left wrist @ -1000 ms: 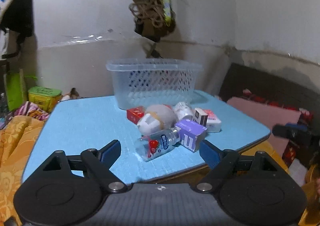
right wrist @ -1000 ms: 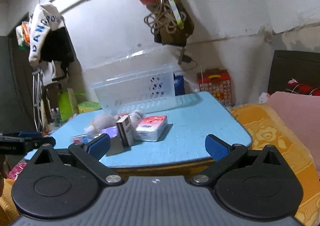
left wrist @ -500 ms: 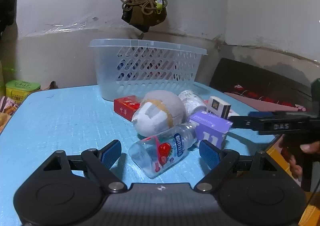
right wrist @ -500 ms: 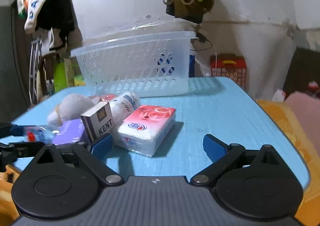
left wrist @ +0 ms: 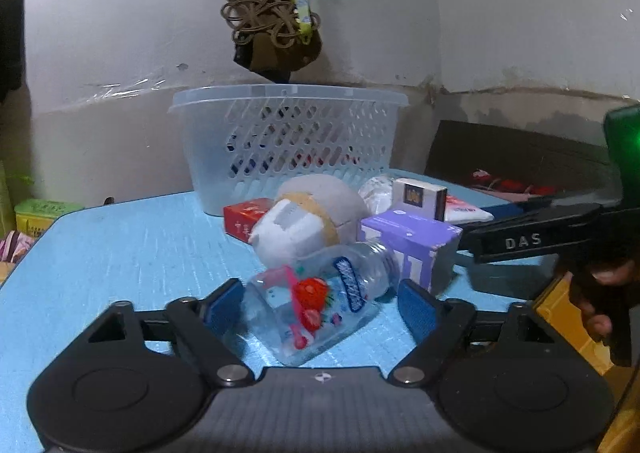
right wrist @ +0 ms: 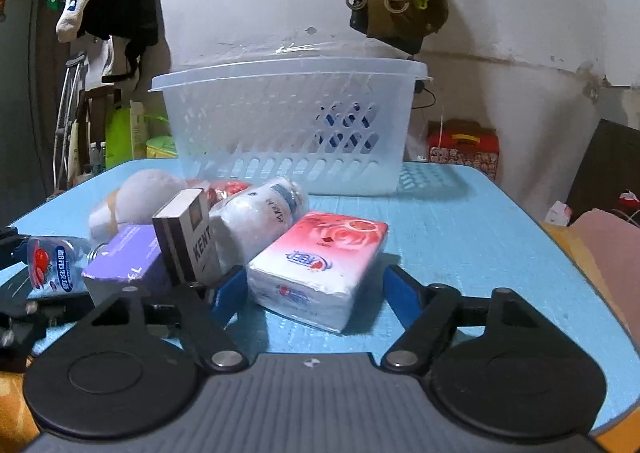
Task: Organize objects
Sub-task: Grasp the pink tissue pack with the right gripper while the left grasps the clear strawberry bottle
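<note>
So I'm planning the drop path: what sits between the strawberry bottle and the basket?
In the left wrist view, the plush toy and red box lie between the bottle and basket.

— What stays unseen here?
— The basket's (left wrist: 288,141) contents, only coloured blurs through its lattice; the red box (left wrist: 246,215) is half hidden behind the plush toy (left wrist: 312,213).
— And the edges?
— The person's hand (left wrist: 600,293) is cropped.
</note>
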Demonstrator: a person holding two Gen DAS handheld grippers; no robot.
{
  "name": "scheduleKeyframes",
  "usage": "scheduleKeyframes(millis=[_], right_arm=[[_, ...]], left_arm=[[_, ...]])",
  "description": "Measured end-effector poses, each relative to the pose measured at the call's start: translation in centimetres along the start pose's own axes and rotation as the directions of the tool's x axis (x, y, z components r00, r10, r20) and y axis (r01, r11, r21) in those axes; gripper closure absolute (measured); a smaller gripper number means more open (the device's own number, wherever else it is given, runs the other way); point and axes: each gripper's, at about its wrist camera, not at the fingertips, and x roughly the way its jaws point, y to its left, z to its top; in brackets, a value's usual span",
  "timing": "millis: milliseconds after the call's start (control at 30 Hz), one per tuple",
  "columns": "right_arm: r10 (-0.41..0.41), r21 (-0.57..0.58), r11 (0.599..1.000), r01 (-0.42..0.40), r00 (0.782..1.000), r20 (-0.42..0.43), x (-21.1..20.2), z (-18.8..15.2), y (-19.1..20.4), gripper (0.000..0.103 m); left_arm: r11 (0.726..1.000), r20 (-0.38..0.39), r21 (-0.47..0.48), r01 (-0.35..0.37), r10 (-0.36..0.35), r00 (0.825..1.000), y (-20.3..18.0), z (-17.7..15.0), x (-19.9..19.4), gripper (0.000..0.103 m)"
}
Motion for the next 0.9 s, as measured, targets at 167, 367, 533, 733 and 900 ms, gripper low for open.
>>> scheduleKeyframes(millis=[167, 367, 533, 733, 900], right_arm=[[-0.005, 0.015, 1.0, 0.005, 1.0, 0.02, 0.5, 0.5, 0.5, 0.016], [-0.026, 0.032, 0.999, 0.025, 0.999, 0.028, 1.2, 0.7, 0.8, 0.017], [-0.043, 0.012, 0.999, 0.042, 0.998, 0.037, 1.1, 0.4, 0.8, 0.035], [-0.031, 0.029, 0.999, 0.029, 0.998, 0.05, -0.4, 1.0, 0.1, 0.037], [-0.016, 0.048, 0.999, 0.014, 0.998, 0.055, -1.6, 1.4, -0.4, 0.037]], left_arm=[[0.999, 0.013, 0.001, -0.044, 0.044, 0.999, -0.1, -0.5, -1.1, 0.025], [0.995, 0.017, 0.019, -0.1, 0.1, 0.995, -1.2, -0.5, -1.3, 0.021], [0.99, 0.021, 0.023, -0.142, 0.141, 0.99, -1.5, -0.5, -1.4, 0.027], [0.986, 0.023, 0.048, -0.161, 0.16, 0.987, -1.8, 0.0, -1.7, 0.036], [0.981, 0.037, 0.053, -0.184, 0.182, 0.983, -2.0, 0.5, -2.8, 0.036]])
